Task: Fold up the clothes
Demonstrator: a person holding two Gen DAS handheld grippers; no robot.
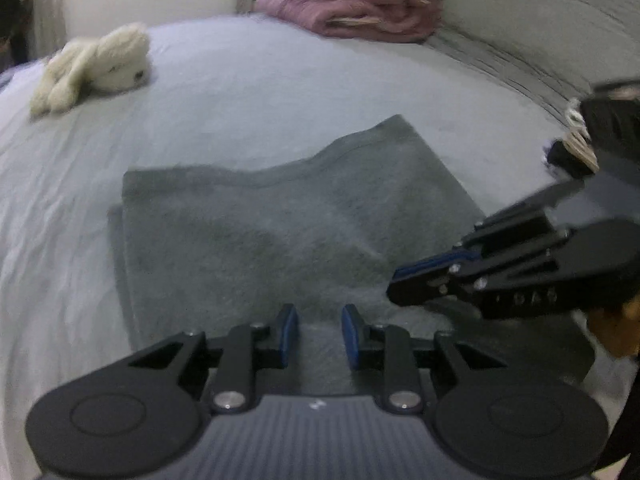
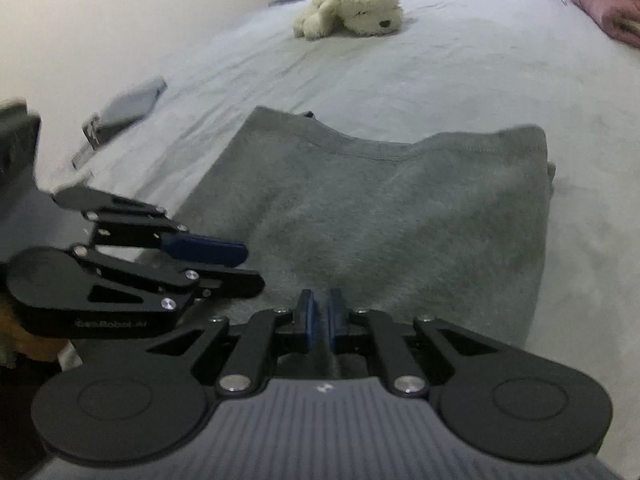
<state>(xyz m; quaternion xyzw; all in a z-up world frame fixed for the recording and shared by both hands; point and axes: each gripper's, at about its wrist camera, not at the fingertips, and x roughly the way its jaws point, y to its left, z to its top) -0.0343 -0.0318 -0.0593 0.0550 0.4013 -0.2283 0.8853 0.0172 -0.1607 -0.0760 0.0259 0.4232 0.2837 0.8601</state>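
A grey garment lies folded flat on the bed, its neckline at the far edge. My left gripper hovers over its near edge, open, with cloth showing between the blue pads. My right gripper sits at the same near edge with its pads almost together and a thin ridge of grey cloth between them. The right gripper appears at the right of the left wrist view, tips low on the garment. At the left of the right wrist view is the left gripper.
The pale bedsheet surrounds the garment. A cream plush toy lies farther back. Pink folded blankets are stacked at the back, beside a grey pillow. A small grey item lies near the bed's left edge.
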